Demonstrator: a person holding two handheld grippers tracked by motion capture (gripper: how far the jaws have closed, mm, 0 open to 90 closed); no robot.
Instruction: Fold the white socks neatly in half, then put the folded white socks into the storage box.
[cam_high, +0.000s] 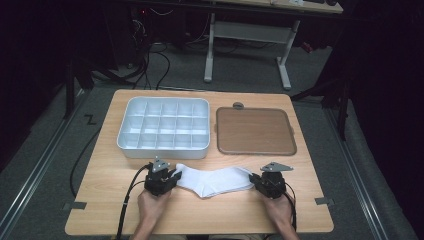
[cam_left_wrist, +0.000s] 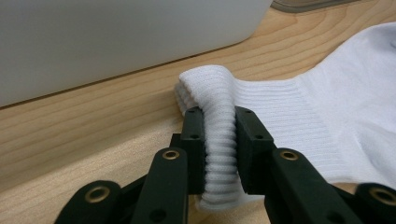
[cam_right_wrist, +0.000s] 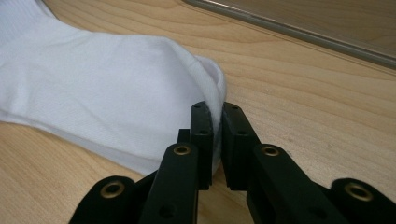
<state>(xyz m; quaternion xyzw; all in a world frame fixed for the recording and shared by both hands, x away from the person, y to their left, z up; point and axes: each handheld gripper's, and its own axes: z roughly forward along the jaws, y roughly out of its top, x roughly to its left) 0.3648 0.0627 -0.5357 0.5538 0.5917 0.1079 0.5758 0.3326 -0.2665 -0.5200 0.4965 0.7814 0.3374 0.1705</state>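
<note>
High view looks down on a pale wooden worktop (cam_high: 100, 200) standing on grey carpet in a dark room, with cables and a white-legged desk behind it. At the left, the left hand-held gripper (cam_high: 172, 176) is clamped on the ribbed cuff of a white sock (cam_high: 215, 181), the cuff bunched upright between its jaws in the left gripper view (cam_left_wrist: 219, 140). Behind it sits a white compartment tray (cam_high: 164, 145). The sock lies flat along the near part of the worktop, between the two hands. Farther right lies a brown lid (cam_high: 255, 131). The right hand-held gripper (cam_high: 256, 180) pinches the sock's toe edge (cam_right_wrist: 217, 122), jaws nearly together.
</note>
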